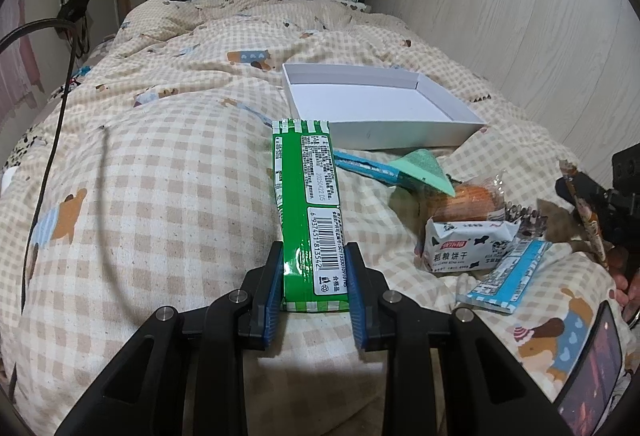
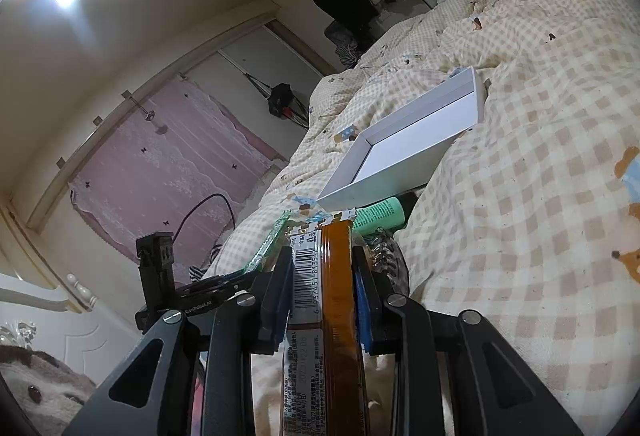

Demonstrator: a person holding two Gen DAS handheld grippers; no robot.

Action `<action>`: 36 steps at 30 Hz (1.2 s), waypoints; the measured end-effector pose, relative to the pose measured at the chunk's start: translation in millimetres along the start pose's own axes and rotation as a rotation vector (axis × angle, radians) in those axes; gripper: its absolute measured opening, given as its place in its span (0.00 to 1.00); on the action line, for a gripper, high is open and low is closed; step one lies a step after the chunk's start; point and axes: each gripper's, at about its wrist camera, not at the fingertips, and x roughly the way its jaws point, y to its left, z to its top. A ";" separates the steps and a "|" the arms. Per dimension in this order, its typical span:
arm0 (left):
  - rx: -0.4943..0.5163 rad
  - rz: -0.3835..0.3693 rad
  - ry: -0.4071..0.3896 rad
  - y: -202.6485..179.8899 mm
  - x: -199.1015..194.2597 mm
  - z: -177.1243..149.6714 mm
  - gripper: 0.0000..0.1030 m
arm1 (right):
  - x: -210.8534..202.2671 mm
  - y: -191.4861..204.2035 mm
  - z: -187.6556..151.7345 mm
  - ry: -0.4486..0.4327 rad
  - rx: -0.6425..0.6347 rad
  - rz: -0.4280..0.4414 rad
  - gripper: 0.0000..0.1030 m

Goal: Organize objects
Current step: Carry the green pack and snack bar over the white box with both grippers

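The green snack pack (image 1: 306, 212) lies lengthwise on the checked quilt (image 1: 160, 176), its near end pinched between the left gripper (image 1: 314, 268) pads (barcode side up, reading 6 937451 813542). The right gripper (image 2: 322, 268) clamps a brown snack pack (image 2: 338, 296). The white box (image 1: 380, 108) sits just beyond.

green packet (image 1: 306, 212): barcode 6937451813542; white biscuit pack (image 1: 466, 244): 粗粮饼干

Left gripper (image 1: 314, 278) clamping the near end of a green snack packet (image 1: 306, 204), barcode side up, above a checked bed quilt (image 1: 160, 176). Beyond the packet, an open white box (image 1: 400, 134); to its right, a cow-print biscuit pack (image 1: 466, 242) and a blue wrapper (image 1: 506, 274).
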 end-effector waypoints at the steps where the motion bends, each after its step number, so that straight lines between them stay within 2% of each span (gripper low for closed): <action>1: -0.003 -0.007 -0.005 0.5 -1.2 0.3 0.31 | 0.0 0.0 0.2 0.000 0.000 0.001 0.28; 4: -0.003 -0.044 0.013 3.0 0.1 2.9 0.31 | 2.6 -0.7 0.0 0.018 0.007 -0.001 0.28; 8: -0.034 -0.079 0.041 8.4 1.6 9.0 0.30 | 18.5 4.2 4.1 0.156 -0.019 -0.034 0.28; 11: -0.052 -0.116 0.030 12.5 -5.9 15.6 0.30 | 26.1 12.8 11.9 0.220 -0.046 -0.018 0.28; 13: -0.055 -0.130 0.026 14.4 -10.1 22.2 0.30 | 29.3 20.8 18.2 0.233 -0.079 -0.019 0.28; 15: -0.045 -0.120 0.013 15.1 -13.2 31.4 0.30 | 29.2 30.6 29.0 0.198 -0.118 -0.055 0.28; 18: 0.015 -0.065 -0.030 10.2 -18.5 49.6 0.30 | 30.7 37.1 50.0 0.150 -0.117 -0.074 0.28; 20: 0.065 -0.031 -0.083 3.4 -23.0 65.1 0.30 | 34.8 39.0 68.1 0.131 -0.119 -0.052 0.28; 23: 0.105 -0.027 -0.222 -2.9 -26.4 89.1 0.30 | 44.5 47.1 90.9 0.084 -0.211 -0.106 0.28; 24: 0.118 -0.006 -0.307 -4.5 -26.3 94.4 0.31 | 47.3 51.3 96.9 0.047 -0.266 -0.158 0.28; 25: 0.131 0.068 -0.425 -7.1 -25.7 96.7 0.31 | 48.3 60.1 99.2 -0.043 -0.362 -0.294 0.28; 26: 0.128 0.183 -0.502 -10.5 -20.3 99.1 0.31 | 51.8 73.4 97.7 -0.179 -0.506 -0.508 0.28; 27: 0.123 0.296 -0.533 -14.4 -11.1 103.6 0.31 | 57.0 80.8 95.7 -0.257 -0.597 -0.615 0.28; 28: 0.112 0.340 -0.542 -16.3 0.4 109.7 0.31 | 63.7 86.9 92.9 -0.348 -0.685 -0.686 0.28; 31: 0.046 0.267 -0.508 -14.5 22.1 124.1 0.31 | 80.3 87.2 92.8 -0.462 -0.732 -0.751 0.28; 33: 0.008 0.195 -0.469 -13.3 36.1 135.4 0.31 | 95.5 82.3 95.5 -0.479 -0.743 -0.760 0.28; 36: -0.049 0.143 -0.432 -8.0 54.6 148.6 0.31 | 114.9 75.2 98.4 -0.485 -0.753 -0.769 0.28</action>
